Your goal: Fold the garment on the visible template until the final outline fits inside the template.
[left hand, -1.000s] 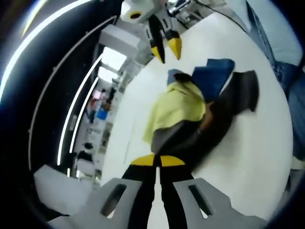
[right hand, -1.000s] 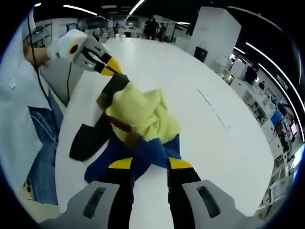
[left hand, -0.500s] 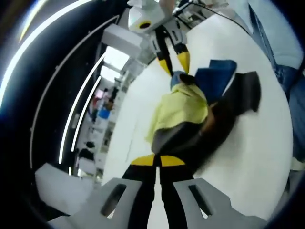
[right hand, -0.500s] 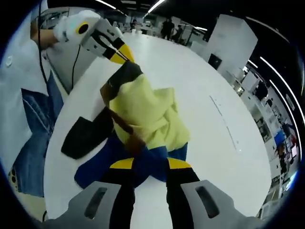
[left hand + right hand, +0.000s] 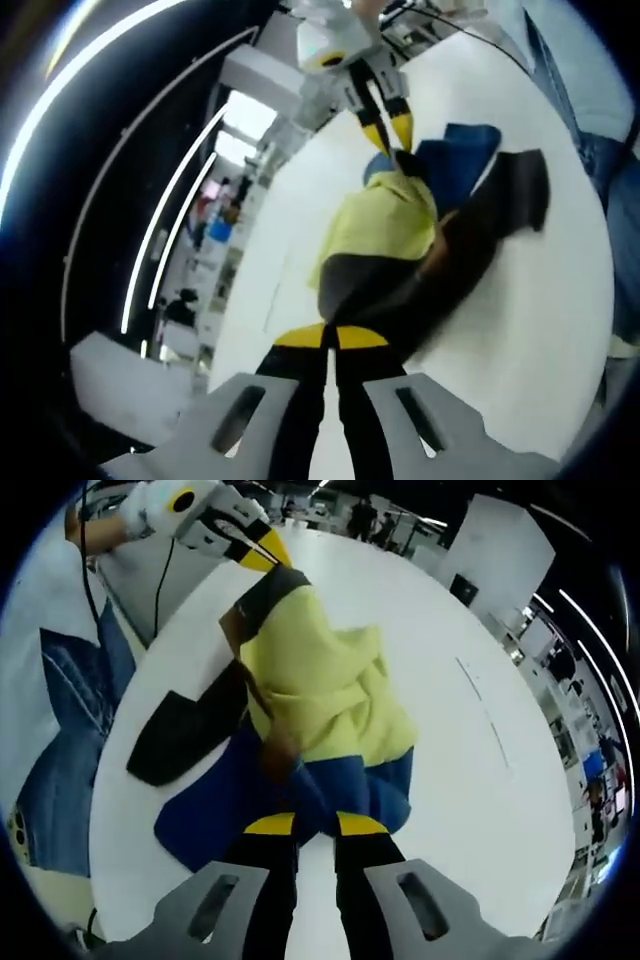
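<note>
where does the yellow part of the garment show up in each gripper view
Left gripper view: the yellow part lies at centre, just above the left gripper.
Right gripper view: it lies at centre, above the blue part.
Shared landmark: the black sleeve on the white table.

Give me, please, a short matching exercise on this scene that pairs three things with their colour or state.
Things:
1. left gripper
2. garment's middle panel
3. table

Colour or state:
A. white
B. pale yellow
C. shut on the garment's dark edge

Pairs: 1-C, 2-B, 3-A
</note>
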The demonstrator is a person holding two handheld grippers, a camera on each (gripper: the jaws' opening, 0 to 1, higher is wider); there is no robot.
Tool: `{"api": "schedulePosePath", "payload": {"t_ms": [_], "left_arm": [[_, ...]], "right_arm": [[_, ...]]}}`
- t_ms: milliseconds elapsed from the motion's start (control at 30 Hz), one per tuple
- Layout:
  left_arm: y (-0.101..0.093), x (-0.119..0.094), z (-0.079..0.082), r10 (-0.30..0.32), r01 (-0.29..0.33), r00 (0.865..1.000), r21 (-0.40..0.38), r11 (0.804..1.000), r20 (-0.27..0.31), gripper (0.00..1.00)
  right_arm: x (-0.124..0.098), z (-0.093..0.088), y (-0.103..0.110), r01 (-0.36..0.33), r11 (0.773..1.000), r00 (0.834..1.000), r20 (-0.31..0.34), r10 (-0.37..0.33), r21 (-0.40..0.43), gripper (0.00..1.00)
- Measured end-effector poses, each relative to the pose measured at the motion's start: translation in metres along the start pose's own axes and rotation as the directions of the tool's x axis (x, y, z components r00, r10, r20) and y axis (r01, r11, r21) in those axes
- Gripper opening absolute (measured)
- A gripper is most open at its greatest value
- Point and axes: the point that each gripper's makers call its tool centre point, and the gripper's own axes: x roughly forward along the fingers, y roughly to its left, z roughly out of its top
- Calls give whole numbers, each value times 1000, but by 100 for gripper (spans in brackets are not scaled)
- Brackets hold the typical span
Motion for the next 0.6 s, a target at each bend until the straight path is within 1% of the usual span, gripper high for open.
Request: {"api": "schedulePosePath", "payload": {"t_ms": [200, 367, 500, 600], "left_arm": [[3, 0, 0, 6, -6, 1000, -7, 1000, 3, 0], [6, -2, 0, 17, -17, 1000, -13, 1000, 4, 0], [6, -3, -4, 16, -16, 1000, -25, 1000, -6, 0], [5, -4, -6, 13, -14, 1000, -29, 999, -10, 0]], "right_arm": [[9, -6, -3, 18, 1000, 1000, -1, -18, 11, 13], [13, -2, -8, 44, 999, 999, 23, -44, 16, 12], [19, -4, -9, 47, 999, 999, 23, -48, 27, 5], [20, -5, -9, 50, 998, 998, 26, -51, 41, 2]]}}
